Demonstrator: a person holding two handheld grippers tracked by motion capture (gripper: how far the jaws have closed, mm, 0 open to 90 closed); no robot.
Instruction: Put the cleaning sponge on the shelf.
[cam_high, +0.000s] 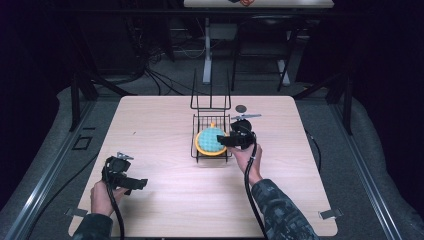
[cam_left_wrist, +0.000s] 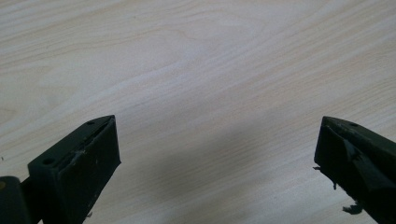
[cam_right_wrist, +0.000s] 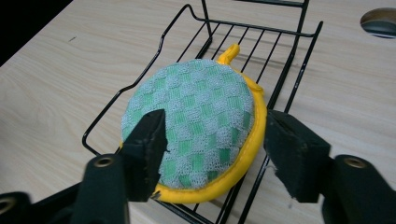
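- The round scrubber (cam_right_wrist: 196, 121) is judged just set in the wire rack (cam_high: 197, 150), toward the tabletop's (cam_high: 160, 130) far edge.
- The right gripper (cam_right_wrist: 212, 149) is spread around it, unpinched; withdrawal is called for next.
- The left gripper (cam_left_wrist: 217, 158) is spread, empty.

Left claw (cam_high: 131, 183) jaws wide apart, low, right claw (cam_right_wrist: 212, 140) jaws parted, arm extended

A pale wood-grain table (cam_high: 165, 125) carries a black wire rack (cam_high: 212, 145) near its middle. Just beyond the rack's far right corner lies a small dark round disc (cam_high: 241, 108) on the tabletop.
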